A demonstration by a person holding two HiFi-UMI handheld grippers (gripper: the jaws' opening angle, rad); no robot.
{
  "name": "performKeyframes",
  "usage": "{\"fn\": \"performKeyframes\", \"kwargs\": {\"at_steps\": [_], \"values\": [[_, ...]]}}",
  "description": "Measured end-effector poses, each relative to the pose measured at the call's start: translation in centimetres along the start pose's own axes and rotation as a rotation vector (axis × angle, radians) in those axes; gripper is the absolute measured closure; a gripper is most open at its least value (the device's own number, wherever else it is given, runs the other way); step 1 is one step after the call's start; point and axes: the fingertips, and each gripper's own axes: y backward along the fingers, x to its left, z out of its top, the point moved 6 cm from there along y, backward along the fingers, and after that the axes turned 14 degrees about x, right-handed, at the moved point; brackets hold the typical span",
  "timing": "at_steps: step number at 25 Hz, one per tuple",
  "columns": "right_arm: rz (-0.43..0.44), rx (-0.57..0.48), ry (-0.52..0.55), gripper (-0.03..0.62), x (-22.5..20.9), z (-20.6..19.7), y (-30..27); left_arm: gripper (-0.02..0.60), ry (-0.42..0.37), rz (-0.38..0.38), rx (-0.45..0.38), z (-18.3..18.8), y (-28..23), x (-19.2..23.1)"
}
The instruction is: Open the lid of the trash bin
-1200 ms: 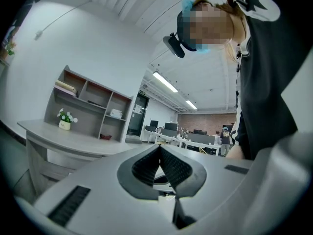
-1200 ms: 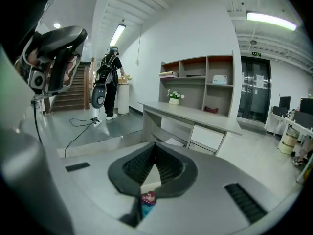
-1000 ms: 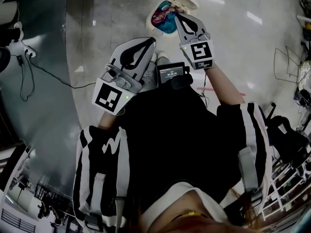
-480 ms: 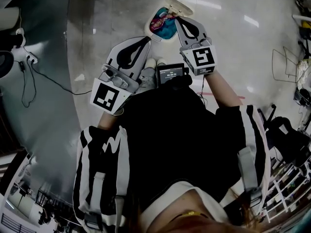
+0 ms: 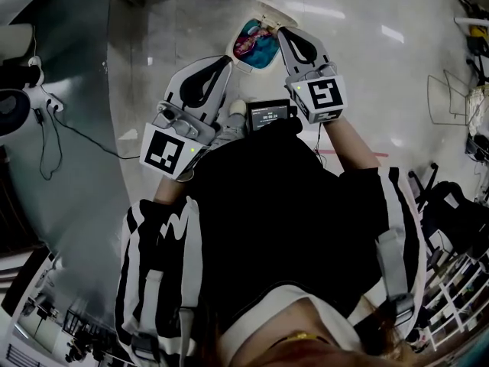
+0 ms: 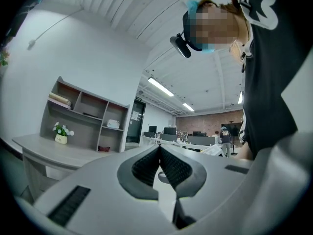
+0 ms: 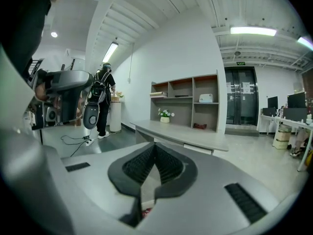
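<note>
A small white trash bin (image 5: pixel 239 55) with a blue liner and colourful rubbish inside stands on the pale floor ahead of the person. Its white lid (image 5: pixel 276 11) is tipped up at the far side. My right gripper (image 5: pixel 283 34) is shut and empty, its tip over the bin's right rim just below the lid. My left gripper (image 5: pixel 222 62) is also shut on nothing, pointing at the bin from the near left, a little short of it. In the gripper views, both the left gripper (image 6: pixel 159 149) and the right gripper (image 7: pixel 154 146) show their ribbed pads pressed together.
A small screen device (image 5: pixel 269 116) hangs at the person's chest above a shoe (image 5: pixel 232 118). A cable (image 5: pixel 76 131) trails across the darker floor at left. A wire rack (image 5: pixel 448 102) stands at right. A shelf unit (image 7: pixel 190 102) and a long desk (image 7: pixel 183 134) lie beyond.
The bin and both grippers sit slightly higher in the head view than before. The lid stays up and both grippers stay shut.
</note>
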Motion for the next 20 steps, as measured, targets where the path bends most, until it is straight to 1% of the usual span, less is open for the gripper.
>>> {"fn": "performKeyframes", "kwargs": {"at_steps": [11,14,20], "values": [[-0.031,-0.102,-0.073,0.585,-0.5,2.3,3.5,0.577,-0.033,-0.027,-0.022,1.3,-0.3,-0.6],[-0.032,-0.125,-0.100,0.585,-0.8,2.8,4.6,0.577,-0.039,-0.033,-0.020,1.5,-0.4,-0.8],[-0.028,-0.174,-0.120,0.586,-0.4,3.9,5.9,0.577,-0.046,-0.031,-0.019,1.9,0.1,-0.9]]}}
